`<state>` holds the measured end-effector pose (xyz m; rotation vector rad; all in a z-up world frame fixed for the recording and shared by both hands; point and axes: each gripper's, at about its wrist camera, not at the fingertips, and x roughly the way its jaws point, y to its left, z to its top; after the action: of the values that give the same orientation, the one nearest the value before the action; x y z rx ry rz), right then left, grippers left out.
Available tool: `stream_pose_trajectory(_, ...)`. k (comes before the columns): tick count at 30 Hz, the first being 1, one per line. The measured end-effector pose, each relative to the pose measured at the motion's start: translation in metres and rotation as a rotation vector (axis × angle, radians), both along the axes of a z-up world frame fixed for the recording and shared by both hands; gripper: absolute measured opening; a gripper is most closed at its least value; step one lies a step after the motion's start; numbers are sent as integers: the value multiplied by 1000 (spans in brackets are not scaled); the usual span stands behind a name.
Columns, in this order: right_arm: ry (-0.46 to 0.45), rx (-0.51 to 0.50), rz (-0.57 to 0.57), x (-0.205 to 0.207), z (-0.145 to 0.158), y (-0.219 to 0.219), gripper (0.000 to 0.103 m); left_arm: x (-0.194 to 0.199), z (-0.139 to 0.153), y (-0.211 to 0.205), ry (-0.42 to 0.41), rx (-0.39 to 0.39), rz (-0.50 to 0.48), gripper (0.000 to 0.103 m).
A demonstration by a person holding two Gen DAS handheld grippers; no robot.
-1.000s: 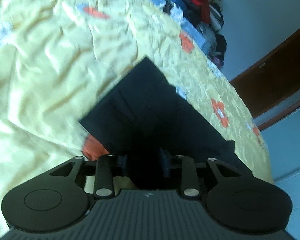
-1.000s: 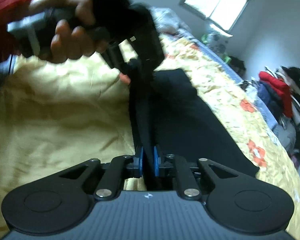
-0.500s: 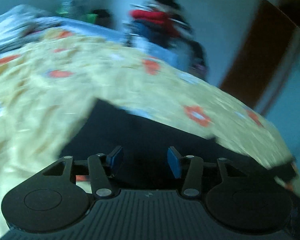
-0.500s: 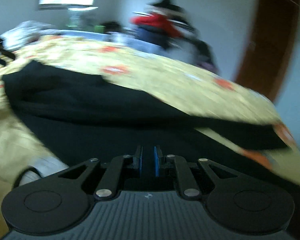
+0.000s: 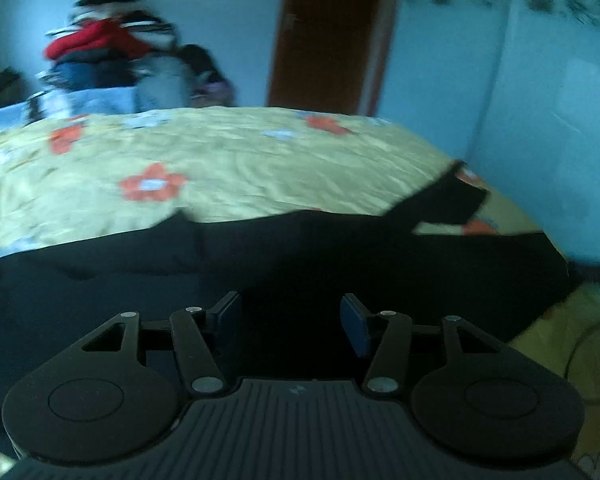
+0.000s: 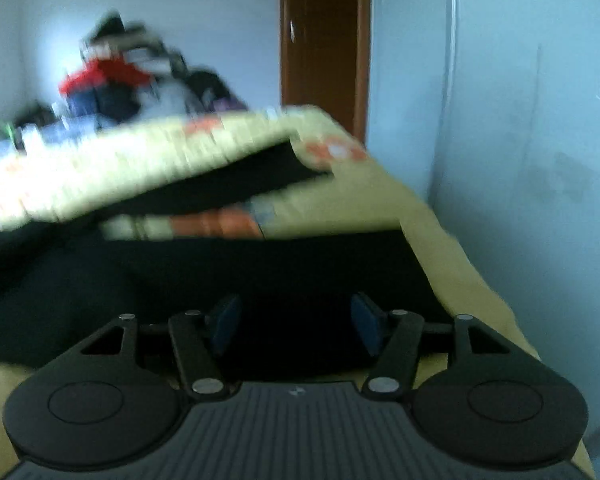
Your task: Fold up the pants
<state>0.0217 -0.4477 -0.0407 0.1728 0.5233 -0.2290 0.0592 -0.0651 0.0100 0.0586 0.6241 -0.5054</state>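
While both views are smeared by motion, we can still make out the left gripper (image 5: pixel 290 322) nearest its camera, its jaws standing well apart after having just been opening, the blue pads (image 5: pixel 354 322) clear of the cloth, with only dark fabric lying beneath and beyond the gap. In the right wrist view the right gripper (image 6: pixel 296 326) shows the same: its jaws have just been opening from a near-closed pinch and now stand wide, gripping nothing, though the dark cloth lies under the space between them. Just beyond both sets of fingers we see the black pants (image 5: pixel 300 248) spread flat and crosswise on the bed, one leg end (image 5: pixel 448 196) reaching toward the bed's far right corner; the right wrist view shows the pants (image 6: pixel 260 264) as a broad dark band with a second dark strip above it. Under them lies the yellow bedspread (image 5: pixel 240 160) with its orange flowers. Farther off we see a heap of clothes (image 5: pixel 112 56), a brown door (image 5: pixel 332 32) and the pale blue wall (image 5: pixel 500 80).
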Motion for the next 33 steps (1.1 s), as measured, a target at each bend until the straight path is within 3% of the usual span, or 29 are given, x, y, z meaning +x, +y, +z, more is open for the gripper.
stream_pose_trajectory(3,-77,115,57,33,21,-3,63,2,-14,-19,-14,11,-64,60)
stream_pose_trajectory(6,-133,268,98,86,30,-12,75,-1,-26,-35,-48,56,-91,61)
stream_pose_trajectory(7,-134,312,87,107,28,-18,75,-2,-29,-38,-63,75,-93,61)
stream_pose_trajectory(10,-120,481,2,165,16,-45,75,-6,-35,-43,-93,110,-103,62)
stream_pose_trajectory(15,-149,710,-180,213,-8,-84,75,-6,-35,-41,-103,116,-105,66)
stream_pose_trajectory(17,-131,726,-199,230,-16,-88,75,-5,-34,-40,-103,117,-105,67)
stream_pose_trajectory(22,-80,640,-200,252,-19,-80,75,1,-33,-43,-97,115,-103,67)
stream_pose_trajectory(23,-73,623,-197,256,-18,-80,73,2,-33,-44,-97,112,-104,67)
stream_pose_trajectory(24,-70,610,-192,258,-18,-78,60,2,-32,-45,-101,111,-106,67)
stream_pose_trajectory(25,-64,602,-180,260,-16,-78,37,3,-32,-48,-109,115,-110,67)
stream_pose_trajectory(27,-50,593,-158,261,-14,-77,17,3,-30,-53,-143,134,-119,67)
stream_pose_trajectory(28,-55,579,-149,258,-11,-76,12,2,-29,-57,-171,155,-124,67)
stream_pose_trajectory(33,-147,583,-58,233,18,-71,8,3,-32,-77,-234,235,-177,67)
